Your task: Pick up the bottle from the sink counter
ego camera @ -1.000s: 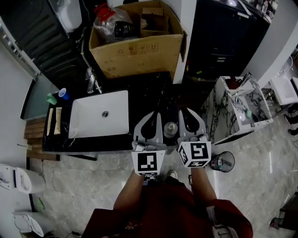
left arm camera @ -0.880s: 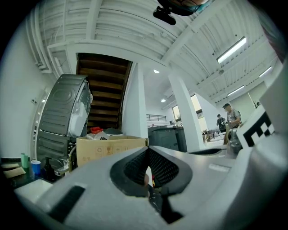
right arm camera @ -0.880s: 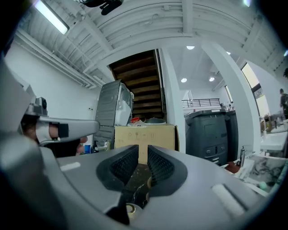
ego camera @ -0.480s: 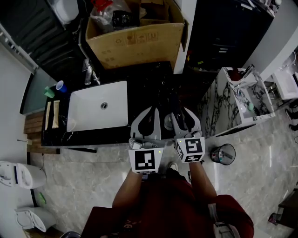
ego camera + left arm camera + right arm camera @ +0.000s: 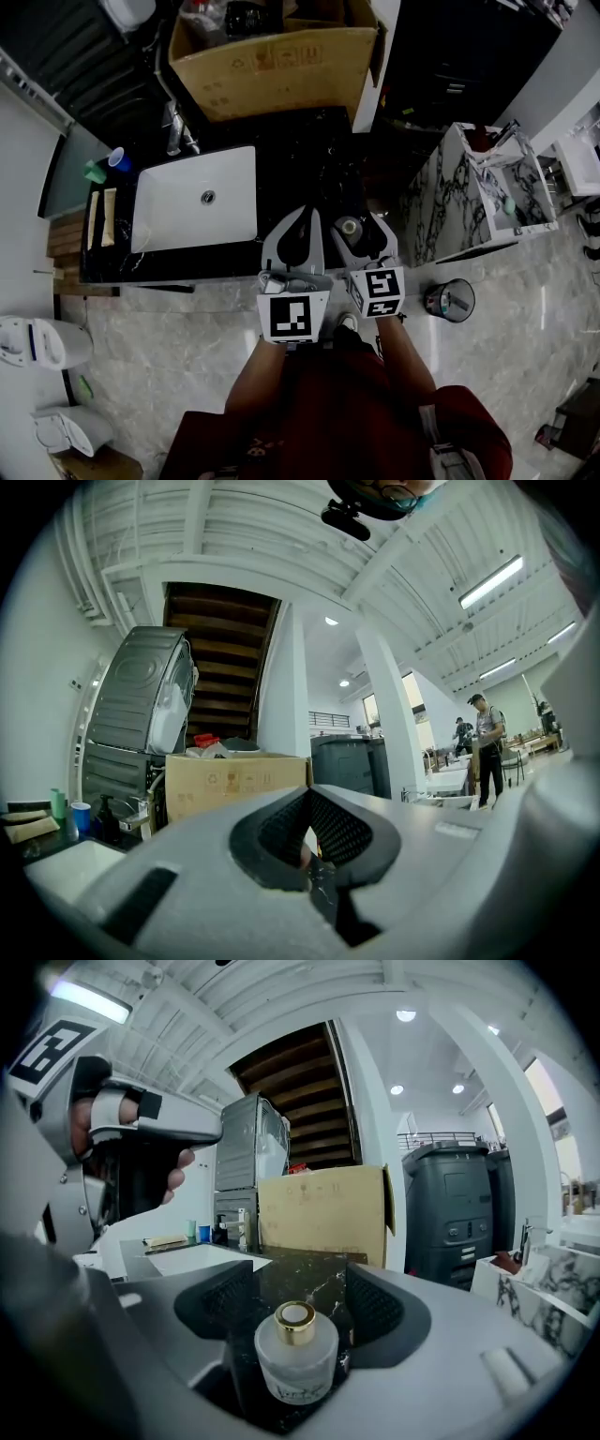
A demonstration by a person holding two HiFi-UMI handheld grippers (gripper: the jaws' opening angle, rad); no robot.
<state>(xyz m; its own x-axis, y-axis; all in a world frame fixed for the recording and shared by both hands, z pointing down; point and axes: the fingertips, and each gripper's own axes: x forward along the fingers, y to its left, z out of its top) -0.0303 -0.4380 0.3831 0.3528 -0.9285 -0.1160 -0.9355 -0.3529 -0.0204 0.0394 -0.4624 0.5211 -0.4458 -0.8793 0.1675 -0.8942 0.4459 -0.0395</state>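
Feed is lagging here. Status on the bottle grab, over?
Right gripper: jaws have just been opening, bottle between them, not gripped. Left gripper: jaws shut. Nothing in the way.

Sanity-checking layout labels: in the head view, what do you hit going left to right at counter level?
Blue cup → white sink → left gripper → bottle → marble-patterned cabinet.

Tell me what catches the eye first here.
A frosted bottle with a gold cap stands on the black marble counter between the jaws of the right gripper, which have just been opening and do not touch it. A big cardboard box sits beyond, a white sink to the left.
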